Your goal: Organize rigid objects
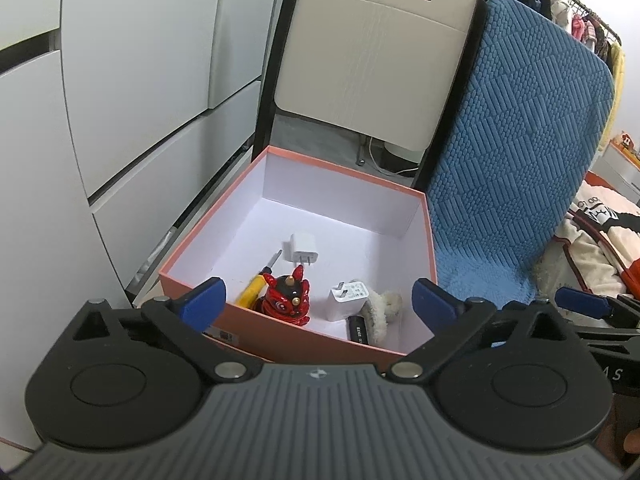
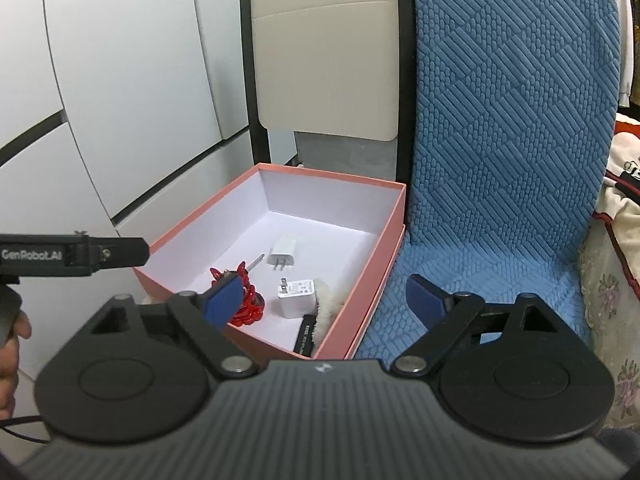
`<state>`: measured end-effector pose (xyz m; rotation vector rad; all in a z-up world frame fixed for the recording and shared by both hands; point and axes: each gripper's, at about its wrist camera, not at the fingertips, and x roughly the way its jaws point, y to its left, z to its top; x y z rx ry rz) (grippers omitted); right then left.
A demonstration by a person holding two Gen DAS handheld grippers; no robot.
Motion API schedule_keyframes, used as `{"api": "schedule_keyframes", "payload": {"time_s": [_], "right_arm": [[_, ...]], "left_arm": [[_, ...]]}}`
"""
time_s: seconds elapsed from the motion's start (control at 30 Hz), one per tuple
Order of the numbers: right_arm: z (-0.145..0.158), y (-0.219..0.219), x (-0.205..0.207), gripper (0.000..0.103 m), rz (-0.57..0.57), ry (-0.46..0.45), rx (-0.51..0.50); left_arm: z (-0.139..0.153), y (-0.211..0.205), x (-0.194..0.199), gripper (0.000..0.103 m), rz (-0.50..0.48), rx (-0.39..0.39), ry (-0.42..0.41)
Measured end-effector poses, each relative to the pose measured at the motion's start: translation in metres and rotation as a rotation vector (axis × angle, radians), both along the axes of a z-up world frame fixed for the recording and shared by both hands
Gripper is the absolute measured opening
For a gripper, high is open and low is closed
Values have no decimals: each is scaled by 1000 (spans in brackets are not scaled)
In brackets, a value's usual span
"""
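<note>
An open, shallow cardboard box (image 1: 427,220), salmon-pink outside and white inside, is seen resting on a seat beside a blue quilted textile cushion (image 1: 516,168), its right wall close against the cushion. The rigid objects are gathered inside it, towards its near wall. A glossy red and black figurine with small gold studs (image 1: 286,300) is stood at the near-left part of the floor, and a yellow-handled screwdriver with a thin metal shaft (image 1: 256,286) is laid just beside it on the left, the shaft pointing towards the middle. A white plug charger (image 1: 304,249) is placed farther in, near the centre of the floor. A second white charger with printed text (image 1: 347,299) is set to the right of the figurine, touching a fluffy cream-coloured item (image 1: 380,312), and a small black rectangular bar (image 1: 358,329) is laid against the near wall.

The left gripper (image 1: 320,300) is held over the near edge of the box with its blue-padded fingers (image 1: 204,300) spread wide; nothing is gripped between them. The right gripper (image 2: 326,300) is likewise spread wide over the near-right corner of the box, above the box wall and cushion, and nothing is held by it. A person's hand (image 2: 12,344) is partly seen at the left margin of the right wrist view.
</note>
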<state>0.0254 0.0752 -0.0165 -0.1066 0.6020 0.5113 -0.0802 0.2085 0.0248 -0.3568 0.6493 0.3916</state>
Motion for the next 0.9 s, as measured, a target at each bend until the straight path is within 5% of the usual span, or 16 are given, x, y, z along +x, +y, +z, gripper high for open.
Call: {"api": "schedule_keyframes", "payload": {"time_s": [0.9], "right_arm": [[-3,0,1,90,11,14,-16]], "left_arm": [[0,8,-7,102,30,-30,1]]}}
